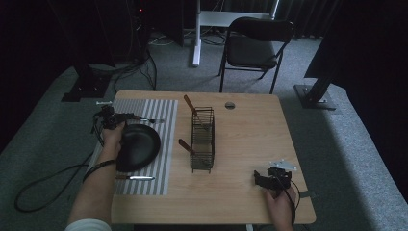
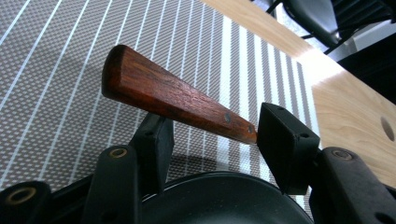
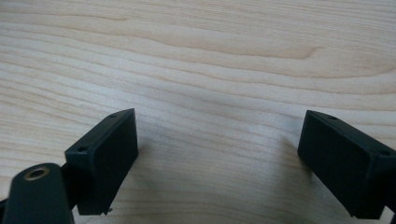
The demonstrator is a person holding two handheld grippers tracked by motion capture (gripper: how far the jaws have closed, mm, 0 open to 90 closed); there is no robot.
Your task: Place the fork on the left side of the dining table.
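The knife handle [image 2: 173, 100] lies slantwise between the half-open left gripper [image 2: 212, 135] jaws, unpressed, above the pan [image 2: 219, 200]; the right gripper [image 3: 217, 158] gapes empty.

Knife handle [image 2: 173, 100]: reddish-brown wood, visible grain, slight satin sheen, a metal rivet near its narrow end; placemat [image 2: 56, 93]: woven, coarse mesh texture, grey with white stripes, matt; pan [image 2: 219, 200]: black, smooth, faint gloss along the rim; left gripper [image 2: 212, 140] pads: matt black plastic, flat faces, brass-looking inserts in the arms behind; right gripper [image 3: 217, 161] pads: same matt black plastic; table [image 3: 210, 60]: light wood, clear grain lines, smooth low-sheen finish; rack [image 1: 202, 139]: dark wire, looks metal; knife [image 1: 136, 178] on the mat: bright shiny metal blade.
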